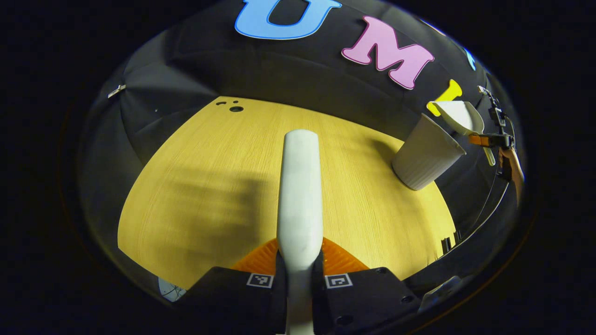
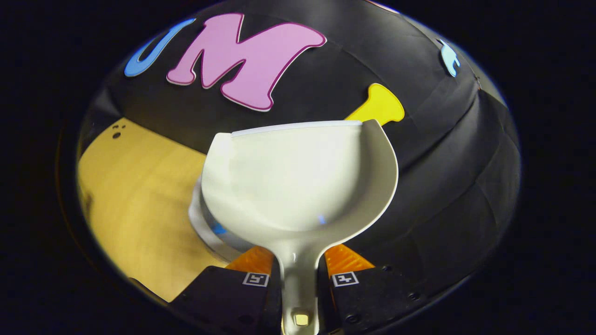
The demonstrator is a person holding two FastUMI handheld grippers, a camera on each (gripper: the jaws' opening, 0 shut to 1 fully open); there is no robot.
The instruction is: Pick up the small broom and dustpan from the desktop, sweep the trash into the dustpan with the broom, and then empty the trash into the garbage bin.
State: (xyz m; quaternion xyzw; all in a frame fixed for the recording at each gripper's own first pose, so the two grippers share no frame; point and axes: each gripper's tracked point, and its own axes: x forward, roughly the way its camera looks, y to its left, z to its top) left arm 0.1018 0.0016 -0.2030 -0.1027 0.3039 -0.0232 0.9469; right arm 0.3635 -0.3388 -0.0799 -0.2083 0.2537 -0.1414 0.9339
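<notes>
The left gripper [image 1: 300,274] squeezes one white broom [image 1: 300,186] above the wooden table [image 1: 195,186]. The right gripper [image 2: 300,274] squeezes one dustpan [image 2: 298,181], held over the one garbage bin [image 1: 426,158].

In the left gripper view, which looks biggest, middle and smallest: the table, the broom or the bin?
1. Table, biggest.
2. Broom, middle; it is nearest the camera, so that flatters it.
3. Bin, smallest, but farther off.

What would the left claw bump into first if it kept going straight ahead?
Probably nothing soon. The left claw, shut on the broom, points over bare desktop toward the black cloth wall. The garbage bin stands off to the side.
</notes>
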